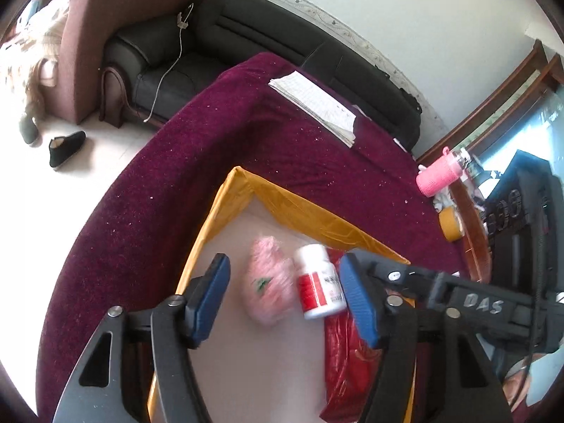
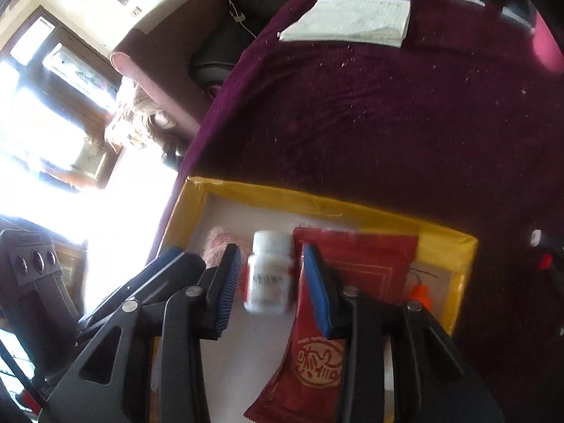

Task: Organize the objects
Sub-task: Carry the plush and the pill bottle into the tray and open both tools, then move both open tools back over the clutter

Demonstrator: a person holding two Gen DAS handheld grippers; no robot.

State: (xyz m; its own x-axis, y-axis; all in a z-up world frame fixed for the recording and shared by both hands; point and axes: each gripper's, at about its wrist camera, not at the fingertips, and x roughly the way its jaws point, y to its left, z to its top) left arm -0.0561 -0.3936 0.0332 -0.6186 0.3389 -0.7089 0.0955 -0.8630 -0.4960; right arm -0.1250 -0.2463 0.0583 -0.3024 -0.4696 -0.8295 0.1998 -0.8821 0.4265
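Observation:
A shallow yellow-rimmed box (image 1: 299, 208) (image 2: 317, 197) sits on the maroon tablecloth (image 1: 282, 158). On its white floor lie a pink fuzzy bundle (image 1: 269, 282) (image 2: 218, 238), a white bottle with a red label (image 1: 319, 282) (image 2: 269, 271), a red packet (image 1: 345, 359) (image 2: 363, 261) and a small orange item (image 2: 419, 292). My left gripper (image 1: 283, 261) hovers open over the blurred pink bundle, its pads clear of it. My right gripper (image 2: 270, 248) stands open astride the blurred bottle, with a slim gap on each side. Its black body reaches in from the right in the left wrist view.
A stack of white papers (image 1: 317, 105) (image 2: 352, 21) lies at the table's far side. A pink roll (image 1: 437, 176) and a yellow tape roll (image 1: 451, 225) sit by the right edge. A black sofa (image 1: 246, 35) stands behind; a black shoe (image 1: 67, 148) lies on the floor.

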